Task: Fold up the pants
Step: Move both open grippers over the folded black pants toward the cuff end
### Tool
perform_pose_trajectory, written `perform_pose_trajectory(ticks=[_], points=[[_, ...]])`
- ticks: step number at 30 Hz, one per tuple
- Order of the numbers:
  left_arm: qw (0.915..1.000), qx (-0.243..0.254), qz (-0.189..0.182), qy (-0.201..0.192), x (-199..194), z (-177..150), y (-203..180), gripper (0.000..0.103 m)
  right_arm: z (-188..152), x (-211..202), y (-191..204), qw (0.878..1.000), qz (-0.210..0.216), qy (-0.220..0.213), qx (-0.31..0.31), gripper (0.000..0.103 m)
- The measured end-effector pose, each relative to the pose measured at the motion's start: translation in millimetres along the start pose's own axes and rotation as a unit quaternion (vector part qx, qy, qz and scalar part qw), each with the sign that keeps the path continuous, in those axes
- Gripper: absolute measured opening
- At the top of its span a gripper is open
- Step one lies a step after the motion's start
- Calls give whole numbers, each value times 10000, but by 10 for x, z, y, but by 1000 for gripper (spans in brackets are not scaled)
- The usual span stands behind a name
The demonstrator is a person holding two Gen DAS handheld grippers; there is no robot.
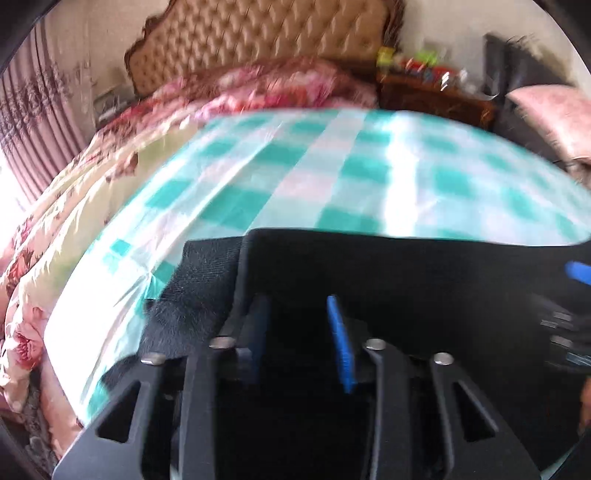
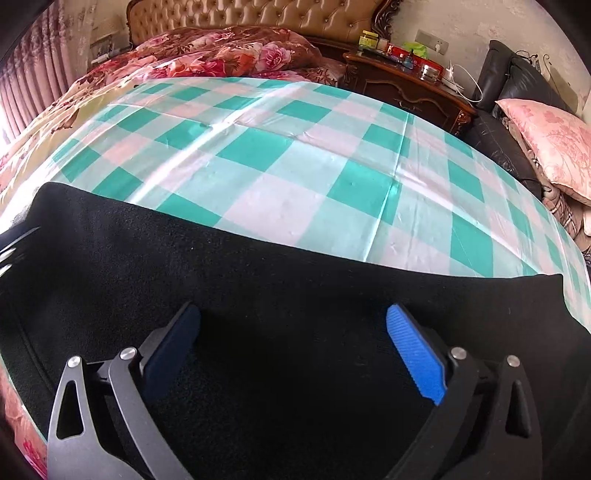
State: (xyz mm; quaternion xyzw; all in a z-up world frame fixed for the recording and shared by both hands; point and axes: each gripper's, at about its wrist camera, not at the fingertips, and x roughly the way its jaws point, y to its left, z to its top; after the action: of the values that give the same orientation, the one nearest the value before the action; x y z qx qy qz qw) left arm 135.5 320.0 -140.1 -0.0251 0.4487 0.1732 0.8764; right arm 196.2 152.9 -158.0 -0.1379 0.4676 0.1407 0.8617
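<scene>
Black pants [image 2: 258,280] lie flat across the near part of a green-and-white checked sheet [image 2: 280,162]; they also show in the left wrist view [image 1: 406,266]. My right gripper [image 2: 293,332] is wide open just above the pants, with its blue pads [image 2: 413,350] apart and nothing between them. My left gripper [image 1: 299,325] hovers over the pants' left end with a moderate gap between its pads [image 1: 340,339]; the view is blurred by motion. The right gripper's blue pad [image 1: 580,271] shows at the right edge of the left wrist view.
The bed has a tufted headboard [image 2: 258,14], a floral quilt [image 2: 221,51] at the far end and along the left. A dark nightstand [image 2: 402,85] with small items, a black leather sofa [image 2: 517,92] and a pink pillow [image 2: 554,140] stand at the right.
</scene>
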Motion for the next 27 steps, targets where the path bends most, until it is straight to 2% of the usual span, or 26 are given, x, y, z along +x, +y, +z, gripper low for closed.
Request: perform_pose_trajectory(ticks=[2, 4, 6, 7, 9, 12, 17, 20, 23, 27], points=[[10000, -47, 54, -3, 42, 70, 72, 15, 1, 1, -8, 10000, 15, 2, 23, 101], [9996, -275, -57, -32, -35, 81, 145, 15, 2, -8, -1, 10000, -20, -12, 14, 101], [9995, -240, 60, -202, -206, 19, 112, 15, -30, -95, 10, 9998, -166, -125, -21, 101], [9994, -193, 140, -261, -275, -14, 118, 18, -69, -189, 18, 9995, -220, -244, -33, 100], [9990, -214, 199, -329, -435, -137, 138, 22, -206, -451, 47, 9984, -30, -552, -105, 100], [9988, -225, 340, -278, -575, -367, 160, 28, -429, -742, 93, 9969, 134, -752, -188, 100], [9983, -166, 492, -259, -730, -604, 131, 31, -669, -853, 164, 9972, 223, -625, -348, 100], [9985, -158, 455, -274, -782, -650, 124, 37, -741, -730, 163, 9986, 120, -387, -343, 98], [9983, -178, 476, -287, -810, -665, 139, 38, -797, -582, 135, 9994, 192, -119, -245, 96], [9983, -177, 500, -254, -782, -668, 163, 39, -831, -533, 102, 9994, 259, -180, -162, 99]])
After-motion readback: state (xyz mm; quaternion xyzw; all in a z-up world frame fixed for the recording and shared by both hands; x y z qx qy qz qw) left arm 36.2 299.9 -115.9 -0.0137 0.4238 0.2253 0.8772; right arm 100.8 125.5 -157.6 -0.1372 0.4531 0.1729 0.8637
